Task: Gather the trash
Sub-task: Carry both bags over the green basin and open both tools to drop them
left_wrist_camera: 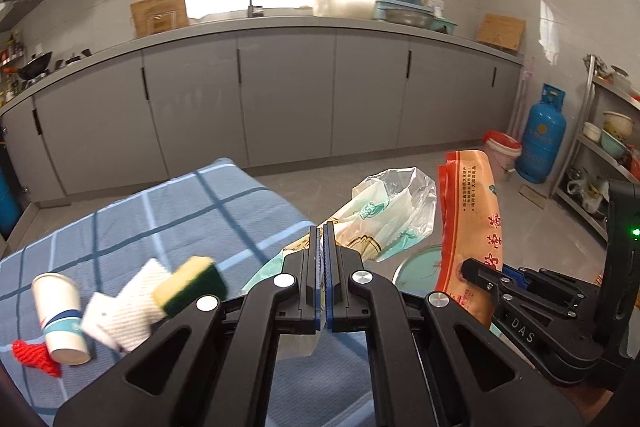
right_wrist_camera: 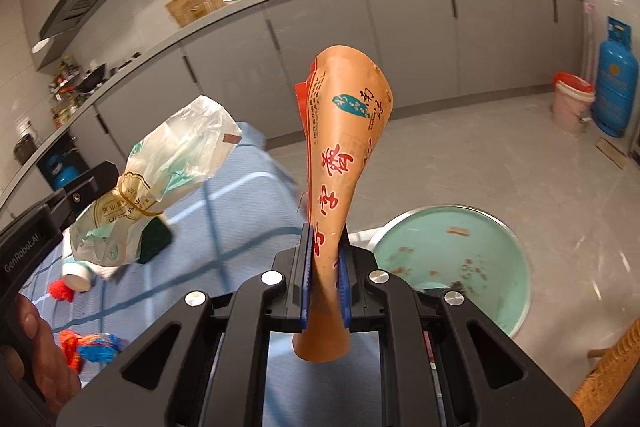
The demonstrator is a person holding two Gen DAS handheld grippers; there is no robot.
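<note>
My left gripper [left_wrist_camera: 323,227] is shut on a crumpled clear plastic bag [left_wrist_camera: 384,211] with green print, which sticks up past the table's edge; the same plastic bag [right_wrist_camera: 168,171] shows at the left of the right wrist view. My right gripper [right_wrist_camera: 325,231] is shut on an orange snack packet [right_wrist_camera: 340,147] with red characters, held upright; this snack packet [left_wrist_camera: 472,215] rises beside the bag in the left wrist view. Below it on the floor stands a round teal basin [right_wrist_camera: 452,267] with scraps inside. A paper cup [left_wrist_camera: 60,311], a white cloth [left_wrist_camera: 124,311] and a yellow-green sponge [left_wrist_camera: 192,285] lie on the blue checked tablecloth [left_wrist_camera: 160,219].
A red scrap [left_wrist_camera: 34,357] lies by the cup, and a red-and-blue bundle [right_wrist_camera: 92,345] sits near a hand [right_wrist_camera: 36,347] at lower left. Grey kitchen cabinets [left_wrist_camera: 280,99] line the back. A pink bucket [right_wrist_camera: 570,103] and blue gas cylinder [right_wrist_camera: 616,79] stand far right.
</note>
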